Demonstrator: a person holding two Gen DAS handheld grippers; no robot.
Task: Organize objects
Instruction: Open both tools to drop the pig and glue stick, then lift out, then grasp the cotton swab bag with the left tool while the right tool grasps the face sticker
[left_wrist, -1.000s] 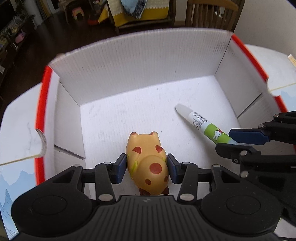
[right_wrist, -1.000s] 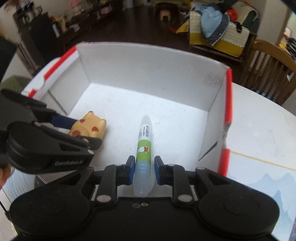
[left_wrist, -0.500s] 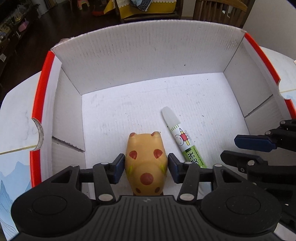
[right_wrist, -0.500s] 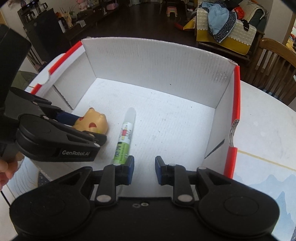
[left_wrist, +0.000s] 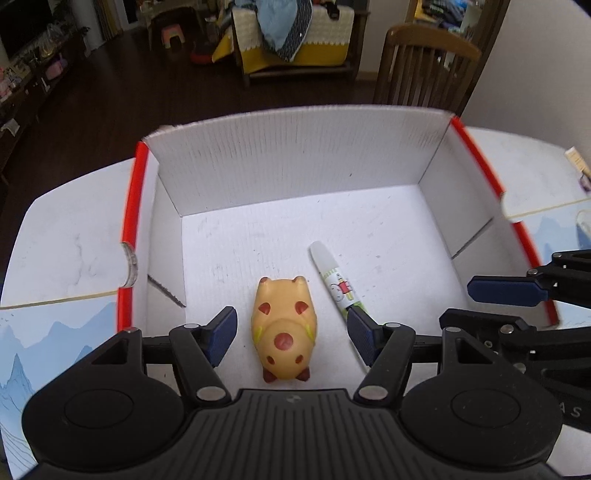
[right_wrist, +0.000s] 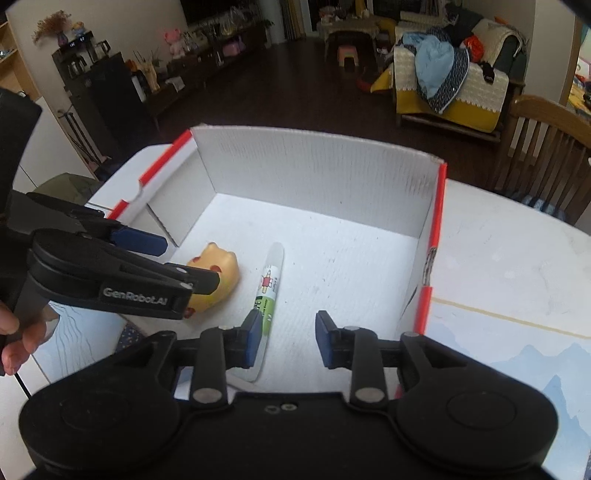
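Fingers on our left gripper (left_wrist: 291, 334) are opening, pads clear of the pig toy (left_wrist: 283, 328) between them. Our right gripper (right_wrist: 284, 338) is opening too, empty. Toy and pen (right_wrist: 267, 288) lie side by side in the box (right_wrist: 317, 170).

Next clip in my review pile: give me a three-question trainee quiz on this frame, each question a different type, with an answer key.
1. True or false: the yellow spotted toy lies on the floor of the white box.
2. Multiple choice: where is the marker relative to the right gripper?
A. Clamped between its pads
B. Lying in the box, beside its left pad
C. Outside the box on the table
3. Fill in: the pads of the left gripper stand on either side of the toy without ____ it.

Key: 1 true; 2 B; 3 touching
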